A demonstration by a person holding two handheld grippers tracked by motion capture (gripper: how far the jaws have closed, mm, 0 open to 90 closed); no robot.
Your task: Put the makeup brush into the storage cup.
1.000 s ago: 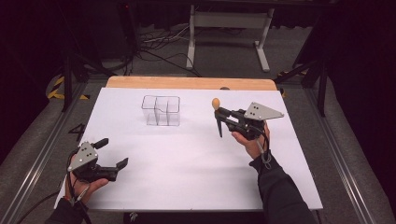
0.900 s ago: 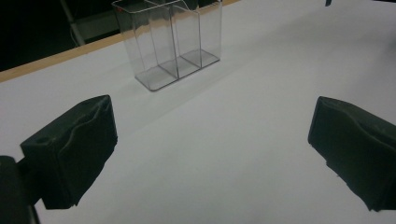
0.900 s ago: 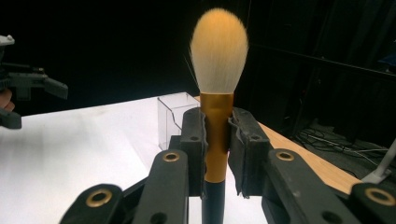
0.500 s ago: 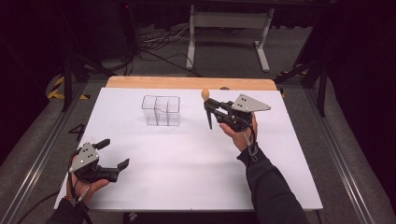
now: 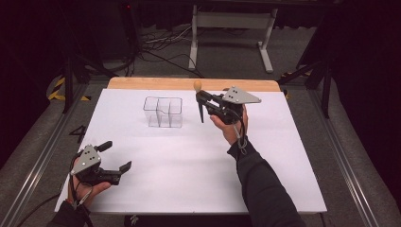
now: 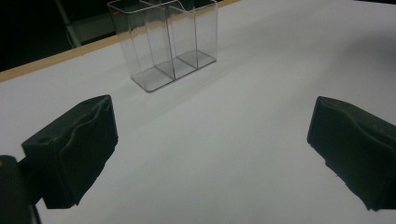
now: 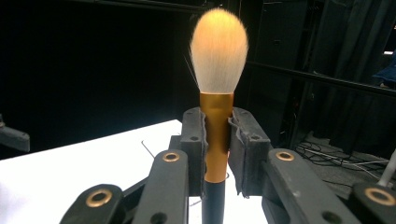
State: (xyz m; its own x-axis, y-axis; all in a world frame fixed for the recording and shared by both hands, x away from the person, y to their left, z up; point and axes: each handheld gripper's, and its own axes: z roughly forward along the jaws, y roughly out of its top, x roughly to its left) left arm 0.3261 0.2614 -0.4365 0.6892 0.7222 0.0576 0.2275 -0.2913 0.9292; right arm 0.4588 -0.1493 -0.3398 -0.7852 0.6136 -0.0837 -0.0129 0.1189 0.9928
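Observation:
A makeup brush (image 7: 218,79) with a pale bristle head, gold ferrule and black handle stands upright in my right gripper (image 7: 217,140), whose jaws are shut on the ferrule. From above, the brush (image 5: 198,97) hangs over the table just right of a clear plastic organizer (image 5: 163,111) with open compartments. My right gripper (image 5: 206,100) sits level with the organizer's right side, apart from it. My left gripper (image 5: 116,158) rests near the table's front left corner, open and holding nothing. The organizer (image 6: 166,42) stands ahead of its wide-spread fingers (image 6: 74,149).
A white sheet (image 5: 189,161) covers the table, with a wooden edge (image 5: 189,83) along the back. Cables and a metal stand leg (image 5: 265,47) lie on the floor beyond. Dark rails run along both sides.
My right gripper has carried the brush leftward and slightly away, closer to the organizer. The left gripper has stayed in place.

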